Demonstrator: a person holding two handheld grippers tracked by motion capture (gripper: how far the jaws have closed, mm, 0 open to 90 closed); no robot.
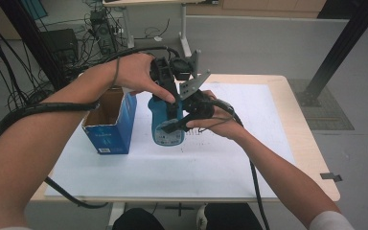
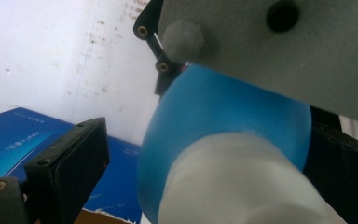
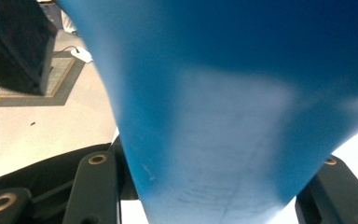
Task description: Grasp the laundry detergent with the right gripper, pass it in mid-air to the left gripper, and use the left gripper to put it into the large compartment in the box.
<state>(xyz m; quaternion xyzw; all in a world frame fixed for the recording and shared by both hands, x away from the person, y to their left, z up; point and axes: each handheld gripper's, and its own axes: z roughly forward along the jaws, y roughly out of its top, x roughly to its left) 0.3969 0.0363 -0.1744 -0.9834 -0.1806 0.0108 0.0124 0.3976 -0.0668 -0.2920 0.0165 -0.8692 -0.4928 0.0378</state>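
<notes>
Over the white table [image 1: 230, 163], the right gripper [image 1: 172, 125] squeezed the blue bottle [image 1: 165, 129] tight, while the left gripper [image 1: 167, 98] sat wide around its white cap [image 2: 233, 186].

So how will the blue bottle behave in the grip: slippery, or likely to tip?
The blue bottle looks like smooth plastic with rounded sides, so it may slip or twist. It is tall for its base, so probably tips easily if pushed high. The right gripper clamps its body, which seems rigid, showing no dent.
</notes>
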